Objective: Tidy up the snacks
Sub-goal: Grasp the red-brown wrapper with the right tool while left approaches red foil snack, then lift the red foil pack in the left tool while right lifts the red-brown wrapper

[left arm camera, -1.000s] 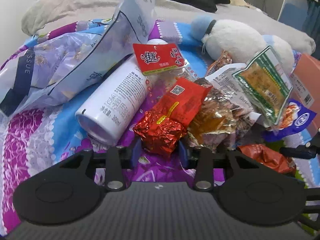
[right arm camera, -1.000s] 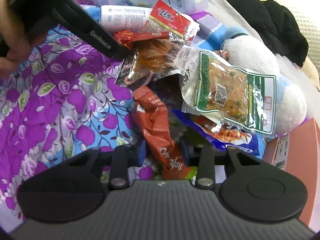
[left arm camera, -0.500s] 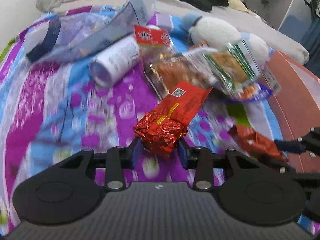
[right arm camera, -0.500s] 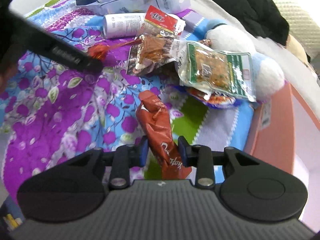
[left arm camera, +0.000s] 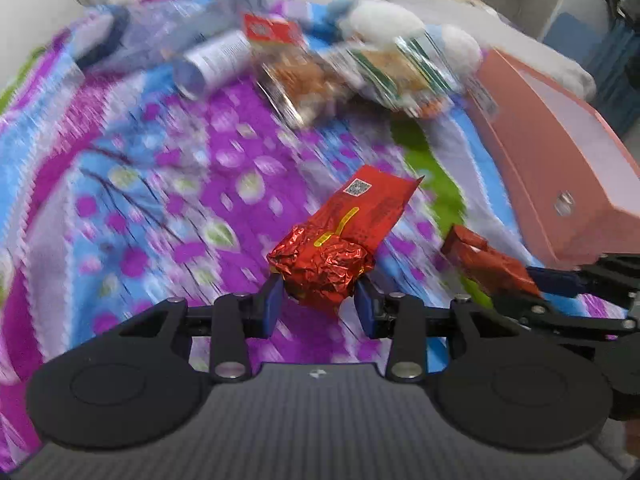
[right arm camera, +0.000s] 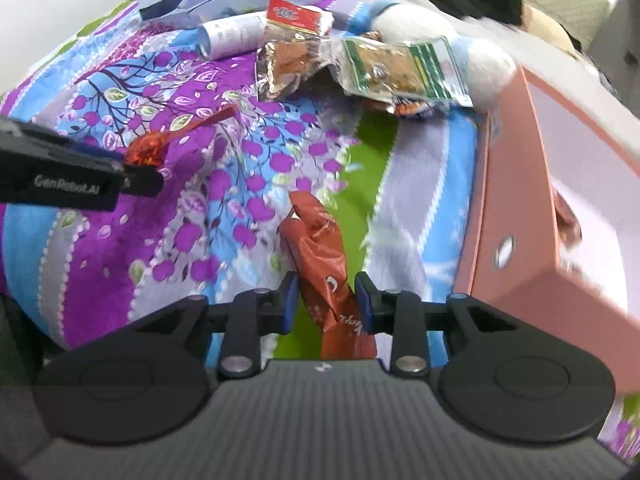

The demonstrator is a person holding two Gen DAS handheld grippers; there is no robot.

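The left gripper [left arm camera: 318, 304] has its fingers [left arm camera: 271, 303] closed partway on the crumpled end of a red foil pack [left arm camera: 340, 240], which is lifted clear of the bed [left arm camera: 168, 184]. The right gripper [right arm camera: 325, 301], fingers [right arm camera: 289, 300] set a little narrower, pinches an orange-brown packet [right arm camera: 320, 256] near its lower end, also above the cover. Both look light and soft (crinkly film, likely to slip or fold if taken at a loose corner), so I judge the bunched, thicker end is the place to hold, as the left does now. The foil pack's long axis runs away from the gripper, up and slightly right, flat printed end foremost. The packet runs nearly straight away from its gripper, its twisted tip leaning a little left. To the right stands a pink box [right arm camera: 516, 200], open on top, probably where the snacks belong. Farther off, a heap lies near a white plush toy [right arm camera: 416, 24]: a green-edged pouch [right arm camera: 400, 68], a silvery pack [right arm camera: 280, 68], a red-labelled bag [right arm camera: 296, 16] and a white can [right arm camera: 232, 36] on its side.
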